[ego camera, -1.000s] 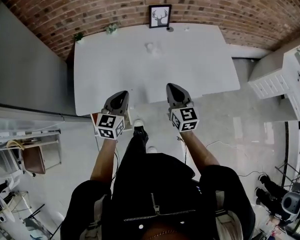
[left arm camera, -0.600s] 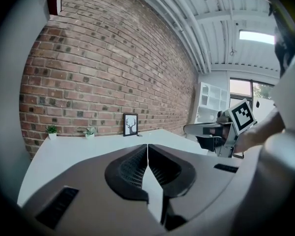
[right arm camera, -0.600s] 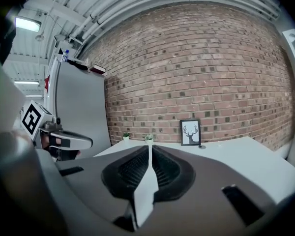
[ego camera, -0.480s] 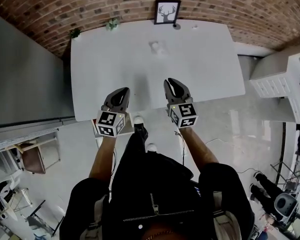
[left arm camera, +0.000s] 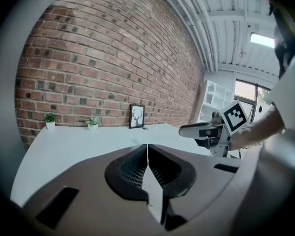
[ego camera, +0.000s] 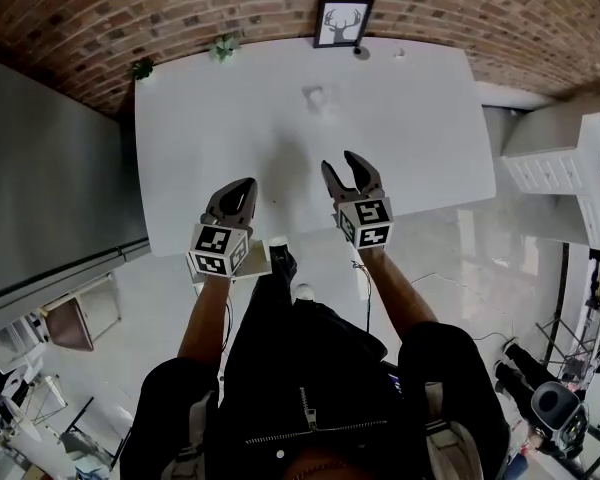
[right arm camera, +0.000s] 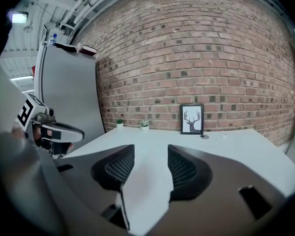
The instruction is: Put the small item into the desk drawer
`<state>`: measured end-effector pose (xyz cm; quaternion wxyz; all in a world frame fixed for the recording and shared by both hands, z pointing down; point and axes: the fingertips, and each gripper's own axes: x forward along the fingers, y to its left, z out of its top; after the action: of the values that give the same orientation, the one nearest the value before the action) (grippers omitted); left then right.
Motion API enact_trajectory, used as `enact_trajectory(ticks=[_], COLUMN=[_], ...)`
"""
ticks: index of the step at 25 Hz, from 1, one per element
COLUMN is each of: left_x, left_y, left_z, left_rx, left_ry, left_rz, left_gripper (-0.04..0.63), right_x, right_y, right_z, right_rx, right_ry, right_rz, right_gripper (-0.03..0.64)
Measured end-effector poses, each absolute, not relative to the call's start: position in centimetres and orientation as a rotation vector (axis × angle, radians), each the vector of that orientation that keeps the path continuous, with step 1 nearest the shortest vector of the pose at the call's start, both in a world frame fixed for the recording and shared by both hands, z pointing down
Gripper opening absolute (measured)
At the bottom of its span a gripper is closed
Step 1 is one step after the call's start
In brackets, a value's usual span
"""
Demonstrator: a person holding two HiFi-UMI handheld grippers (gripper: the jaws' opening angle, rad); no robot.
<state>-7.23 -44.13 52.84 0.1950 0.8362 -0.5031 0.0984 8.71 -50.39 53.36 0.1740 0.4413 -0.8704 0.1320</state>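
A small pale item (ego camera: 315,96) lies on the white desk (ego camera: 210,138), toward the back middle. No drawer shows in any view. My left gripper (ego camera: 246,185) hovers over the desk's front edge, jaws shut with nothing between them (left arm camera: 147,149). My right gripper (ego camera: 341,163) is beside it, slightly farther in; its jaws are opening and the gap between them is empty (right arm camera: 151,147). Each gripper view shows the other gripper, the right gripper (left arm camera: 206,130) and the left gripper (right arm camera: 54,130), level with it. The small item lies well beyond both grippers.
A framed deer picture (ego camera: 342,22) leans on the brick wall at the desk's back. Two small potted plants (ego camera: 223,48) (ego camera: 141,68) stand at the back left. A grey panel (ego camera: 40,178) flanks the desk's left; white shelving (ego camera: 555,158) stands to the right.
The right gripper's jaws have gone from shut to open. Both grippers have moved a little forward over the desk's front edge. The left gripper stays shut.
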Motion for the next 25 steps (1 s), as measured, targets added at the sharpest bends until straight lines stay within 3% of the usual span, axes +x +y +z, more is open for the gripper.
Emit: enact_trajectory(ticks=[25], left_x=[-9.6], left_y=[-44.8], left_z=[58.6], left_rx=[2.203], left_ry=[-1.352], left_rz=[0.319], left_gripper=[0.021], right_x=[7.2], right_y=[-67.7], right_z=[66.4], right_rx=[1.179], right_ry=[-2.137], right_rz=[0.47], right_gripper=[0.27])
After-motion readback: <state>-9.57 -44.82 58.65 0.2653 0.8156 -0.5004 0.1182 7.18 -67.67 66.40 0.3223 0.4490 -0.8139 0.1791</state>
